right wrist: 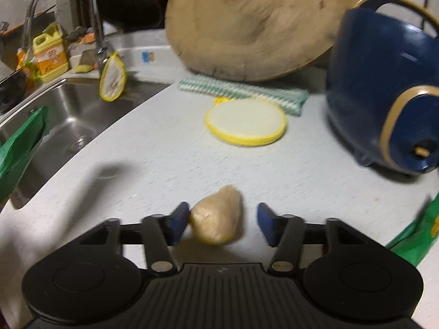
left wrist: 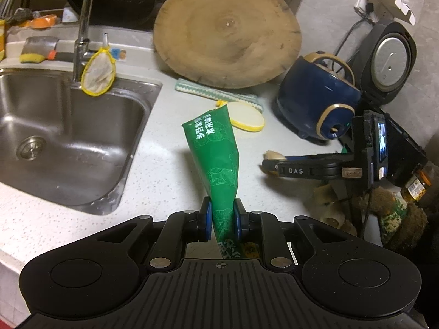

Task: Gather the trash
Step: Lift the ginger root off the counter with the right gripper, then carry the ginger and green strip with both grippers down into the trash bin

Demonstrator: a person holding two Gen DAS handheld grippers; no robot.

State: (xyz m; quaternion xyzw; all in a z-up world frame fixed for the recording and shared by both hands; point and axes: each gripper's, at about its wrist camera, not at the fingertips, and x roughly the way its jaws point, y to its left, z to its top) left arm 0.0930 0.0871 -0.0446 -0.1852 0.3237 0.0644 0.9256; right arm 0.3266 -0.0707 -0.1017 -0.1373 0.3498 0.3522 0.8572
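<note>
My left gripper [left wrist: 222, 216] is shut on the lower end of a green plastic bag [left wrist: 216, 150], which stands up from the jaws over the white counter [left wrist: 153, 164]. The same bag shows at the left edge of the right wrist view [right wrist: 19, 148]. My right gripper [right wrist: 222, 220] is open over the counter. A beige crumpled lump [right wrist: 216, 213] lies between its blue pads, against the left pad and apart from the right one. In the left wrist view the right gripper [left wrist: 270, 164] reaches in from the right with the lump [left wrist: 271, 154] at its tips.
A steel sink [left wrist: 55, 126] with a faucet [left wrist: 82, 33] lies to the left. At the back lean a round wooden board [left wrist: 227, 35], a striped cloth [left wrist: 216, 93] and a yellow-rimmed round pad [right wrist: 245, 122]. A blue pot [right wrist: 384, 93] stands at the right.
</note>
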